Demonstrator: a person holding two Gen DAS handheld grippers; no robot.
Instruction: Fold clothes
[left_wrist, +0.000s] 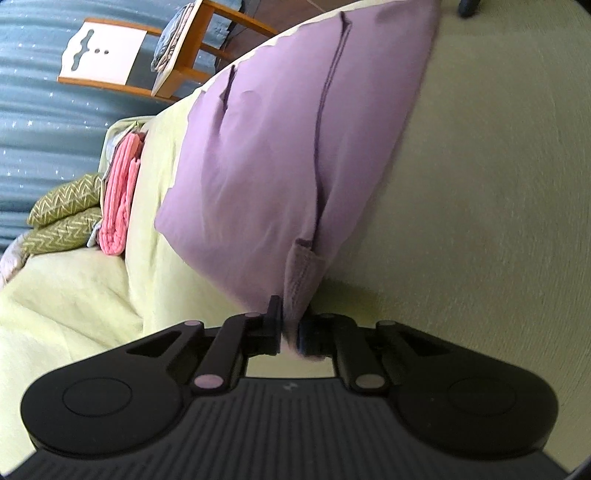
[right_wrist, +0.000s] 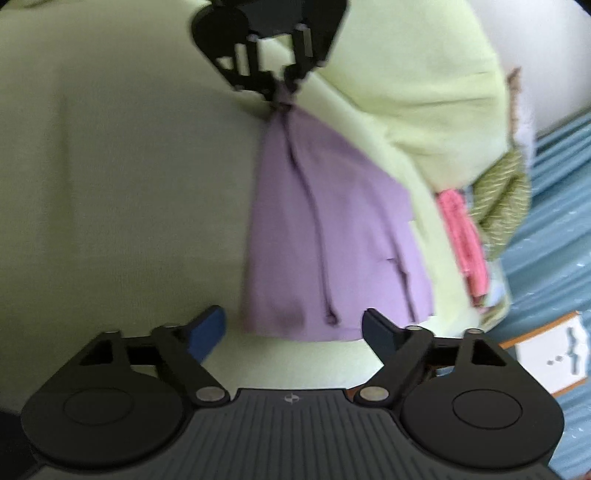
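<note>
Pinching a bunched corner of the lilac cotton garment (left_wrist: 280, 158), the left gripper (left_wrist: 290, 328) has its fingers clenched on the fabric, which fans out ahead of the fingertips over the pale yellow-green bed cover (left_wrist: 480, 184). A dark seam line on the garment runs straight forward from the pinch. Past the fingers and off to their left: a folded pink ribbed towel (left_wrist: 120, 199), with olive zigzag-patterned folded cloth (left_wrist: 62, 218) just beside it. Farther out, a wooden chair with white back panel (left_wrist: 107, 51).

Right gripper (right_wrist: 293, 328): fingers released, spread wide, nothing between them. The lilac garment's (right_wrist: 325, 236) wide hem lies just ahead of the fingertips, partly between them, and I cannot tell whether it touches them. Its far corner narrows up into the left gripper (right_wrist: 282, 83), seen opposite, gripped tight. Frame blurry.
</note>
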